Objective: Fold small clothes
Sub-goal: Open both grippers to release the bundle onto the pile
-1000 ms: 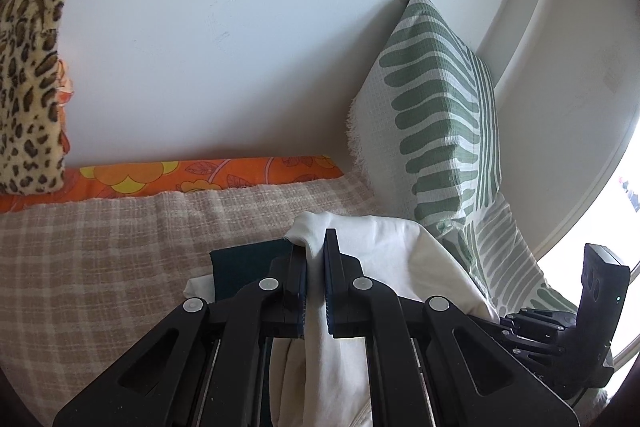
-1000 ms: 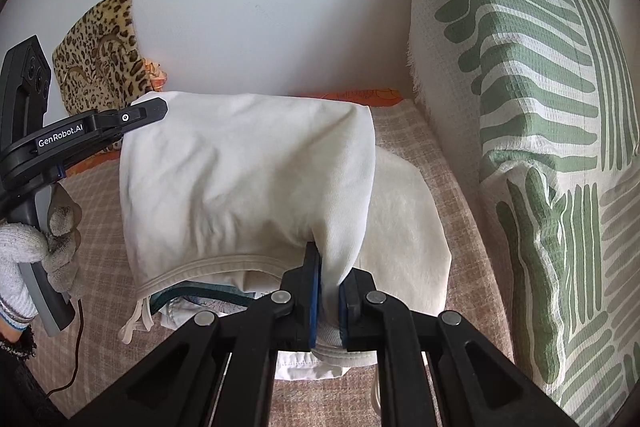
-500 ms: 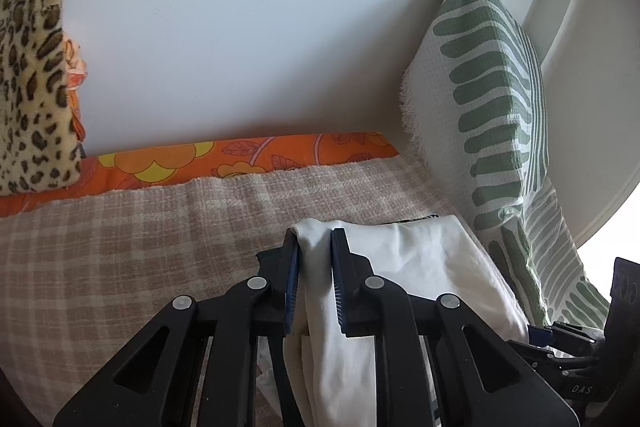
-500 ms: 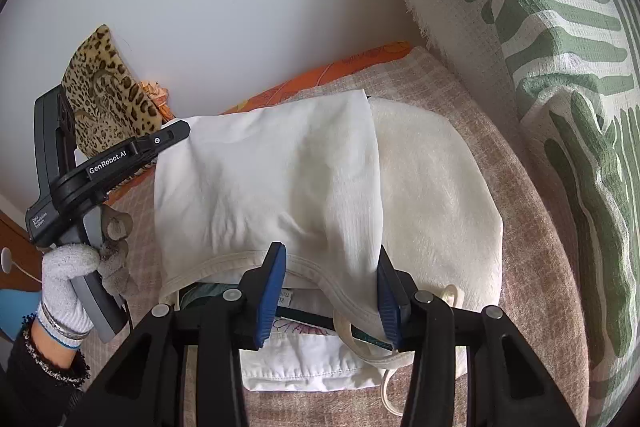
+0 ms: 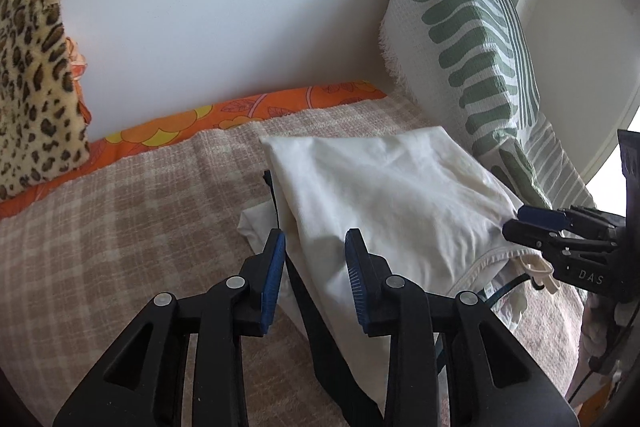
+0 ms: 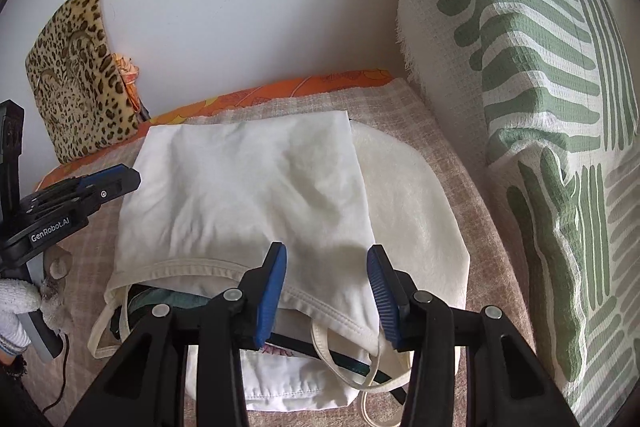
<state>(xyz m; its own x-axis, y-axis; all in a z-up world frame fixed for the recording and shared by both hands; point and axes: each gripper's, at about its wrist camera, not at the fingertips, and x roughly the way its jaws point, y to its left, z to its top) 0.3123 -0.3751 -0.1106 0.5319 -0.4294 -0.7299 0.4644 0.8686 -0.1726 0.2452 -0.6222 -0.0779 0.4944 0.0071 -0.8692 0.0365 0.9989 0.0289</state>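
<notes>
The blue-padded fingers [image 5: 275, 275] of the left gripper [image 5: 316, 277] are standing apart at lower centre of the left wrist view, having just been opening; the near corner of the white garment [image 5: 384, 195] is lying between them with neither pad pressing on it. The fingers [image 6: 274, 289] of the right gripper [image 6: 326, 291] are likewise spread at lower centre of the right wrist view, having just been parting and then easing slightly inward, straddling the garment's hemmed edge without clamping it. The white garment is lying folded across the middle of both frames, topping a small pile of clothes [image 6: 296, 383] whose dark and white layers and thin straps are showing beneath its lower edge. The pile is resting on a beige checked blanket [image 5: 132, 211]. A green-and-white patterned pillow [image 6: 532, 99] is leaning at the right of each frame, and a leopard-print cushion [image 6: 80, 75] is standing at upper left. A gloved hand [image 6: 16, 307] is gripping the left gripper's handle at the left edge of the right wrist view.
</notes>
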